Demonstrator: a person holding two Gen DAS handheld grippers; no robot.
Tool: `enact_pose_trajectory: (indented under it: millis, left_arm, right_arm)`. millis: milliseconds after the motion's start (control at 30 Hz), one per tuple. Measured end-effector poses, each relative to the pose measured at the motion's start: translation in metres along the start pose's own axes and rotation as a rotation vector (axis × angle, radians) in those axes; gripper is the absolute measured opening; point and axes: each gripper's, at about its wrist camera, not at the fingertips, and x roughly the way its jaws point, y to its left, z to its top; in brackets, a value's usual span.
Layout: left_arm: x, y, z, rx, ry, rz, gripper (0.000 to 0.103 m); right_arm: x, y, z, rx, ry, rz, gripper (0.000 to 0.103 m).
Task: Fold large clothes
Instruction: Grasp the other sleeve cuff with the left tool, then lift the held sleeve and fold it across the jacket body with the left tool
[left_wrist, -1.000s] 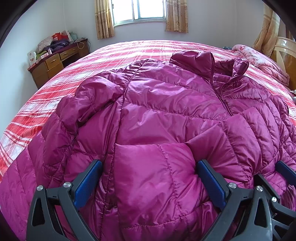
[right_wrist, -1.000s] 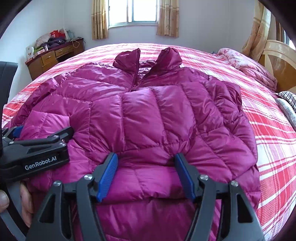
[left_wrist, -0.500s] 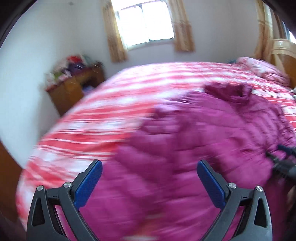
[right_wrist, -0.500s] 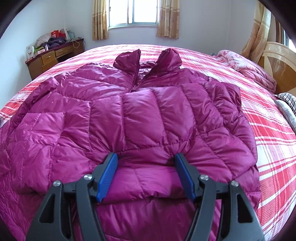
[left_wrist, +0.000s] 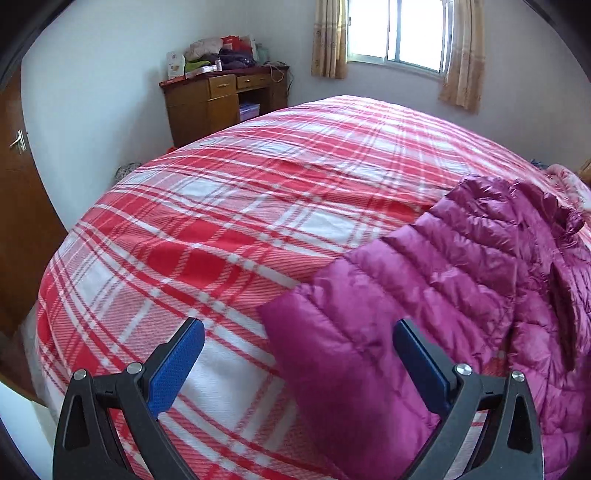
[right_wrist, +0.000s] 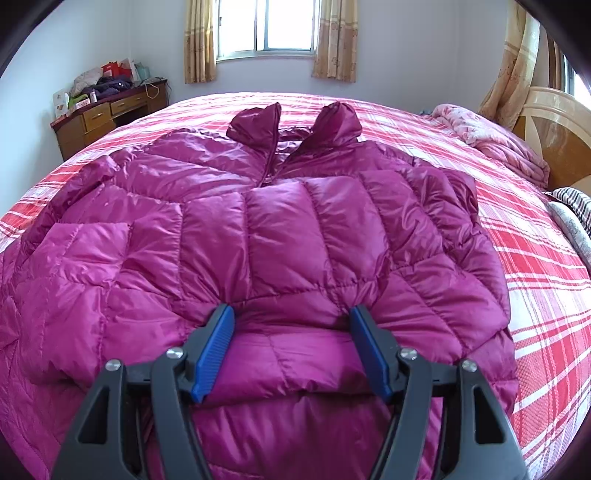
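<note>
A magenta puffer jacket (right_wrist: 277, 229) lies front-up on the red plaid bed (right_wrist: 535, 295), collar toward the window. Both sleeves are folded in across its front. My right gripper (right_wrist: 291, 310) rests low over the jacket's near part with its jaws apart. A sleeve end lies between the blue pads, and no squeeze on it shows. In the left wrist view the jacket (left_wrist: 461, 277) fills the right side. My left gripper (left_wrist: 298, 325) is open at the jacket's left edge. Only the jacket's near corner lies under the gap, with bare bedspread (left_wrist: 221, 221) to the left.
A wooden desk (left_wrist: 221, 99) piled with clutter stands against the far wall left of the window, and a brown door (left_wrist: 14, 184) is at far left. A pink quilt (right_wrist: 491, 144), a headboard (right_wrist: 554, 125) and a striped pillow (right_wrist: 572, 199) line the bed's right side.
My left gripper swung left, off the jacket's middle to its left edge, and dropped out of the right wrist view. The right gripper and the jacket stayed put.
</note>
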Motion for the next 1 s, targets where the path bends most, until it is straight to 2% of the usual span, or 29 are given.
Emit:
enact_pose_trajectory:
  millis: [200, 267, 333, 367, 433, 533, 733, 833, 1000]
  left_arm:
    - [0.006, -0.015, -0.003, 0.026, 0.005, 0.001, 0.102]
    - [0.008, -0.014, -0.007, 0.035, 0.011, 0.012, 0.099]
    - [0.010, -0.012, -0.009, 0.044, 0.022, 0.016, 0.085]
    - [0.011, -0.012, -0.010, 0.047, 0.027, 0.012, 0.082]
    - [0.011, -0.013, -0.011, 0.052, 0.030, -0.005, 0.065]
    - [0.007, -0.019, -0.010, 0.070, 0.016, -0.001, 0.047]
    - [-0.002, -0.024, -0.006, 0.107, -0.021, 0.021, 0.026]
    - [-0.008, -0.025, -0.003, 0.127, -0.036, 0.019, 0.020]
    - [-0.022, -0.026, 0.010, 0.137, -0.070, 0.010, 0.016]
  right_arm:
    - [-0.001, 0.000, -0.001, 0.000, -0.008, -0.003, 0.070]
    - [0.000, 0.000, -0.001, 0.000, -0.007, -0.002, 0.070]
    - [-0.001, 0.000, -0.001, 0.000, -0.007, 0.000, 0.070]
    - [-0.001, 0.000, -0.001, 0.001, -0.007, 0.001, 0.070]
    - [-0.002, -0.001, -0.001, 0.001, -0.008, 0.003, 0.070]
    - [-0.001, -0.001, -0.001, 0.001, -0.008, 0.002, 0.070]
    - [-0.001, -0.001, -0.001, 0.001, -0.008, 0.002, 0.071]
    - [-0.002, -0.001, -0.001, 0.000, -0.009, 0.002, 0.071]
    - [-0.001, -0.001, -0.001, 0.000, -0.009, 0.002, 0.071]
